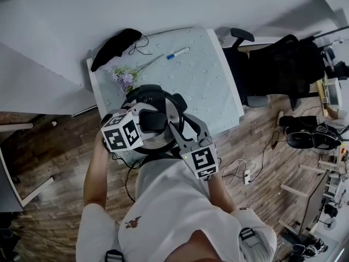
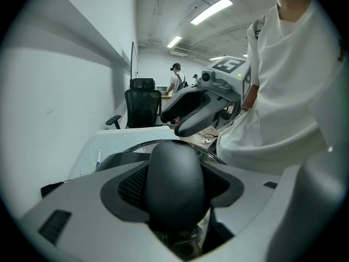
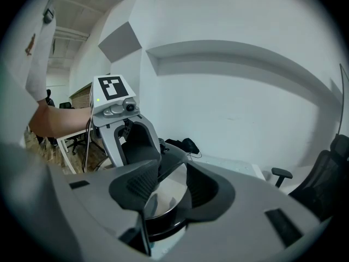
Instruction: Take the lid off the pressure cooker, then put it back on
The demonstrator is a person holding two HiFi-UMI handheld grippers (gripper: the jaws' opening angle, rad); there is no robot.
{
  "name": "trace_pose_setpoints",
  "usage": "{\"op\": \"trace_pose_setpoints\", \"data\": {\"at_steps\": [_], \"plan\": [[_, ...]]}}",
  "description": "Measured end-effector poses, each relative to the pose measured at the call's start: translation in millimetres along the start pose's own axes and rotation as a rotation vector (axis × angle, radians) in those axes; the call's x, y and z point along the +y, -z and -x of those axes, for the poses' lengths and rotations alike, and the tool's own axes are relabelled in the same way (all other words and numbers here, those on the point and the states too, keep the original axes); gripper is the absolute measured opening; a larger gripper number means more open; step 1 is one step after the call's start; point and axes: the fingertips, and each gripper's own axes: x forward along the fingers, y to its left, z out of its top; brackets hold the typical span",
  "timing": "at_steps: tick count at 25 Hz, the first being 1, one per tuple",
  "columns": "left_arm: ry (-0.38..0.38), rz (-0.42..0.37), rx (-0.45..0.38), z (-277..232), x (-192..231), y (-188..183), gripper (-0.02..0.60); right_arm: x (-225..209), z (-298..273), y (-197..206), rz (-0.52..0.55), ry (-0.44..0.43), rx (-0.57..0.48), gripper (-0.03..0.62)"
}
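Working the pressure cooker (image 1: 163, 100) at the near edge of the table (image 1: 210, 86), tight to the body; open top beyond, toward the wall. Clamping the black handle (image 2: 174, 165) of the lid (image 1: 173, 115) with the left gripper (image 2: 174, 192) (long axis straight along the jaws). Keeping the right gripper (image 3: 166, 189) narrowly parted over the steel lid.

light: bright, ceiling strips (image 2: 211, 11) | edges: fisheye, black corners | blur: slight
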Motion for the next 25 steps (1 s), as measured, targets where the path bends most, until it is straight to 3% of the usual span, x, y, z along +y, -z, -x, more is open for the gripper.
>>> {"op": "trace_pose_setpoints", "data": {"at_steps": [25], "plan": [[-0.102,-0.021,-0.03,31,-13,-31,0.273,-17,17,-5,-0.028,0.033,-0.017,0.164]]}}
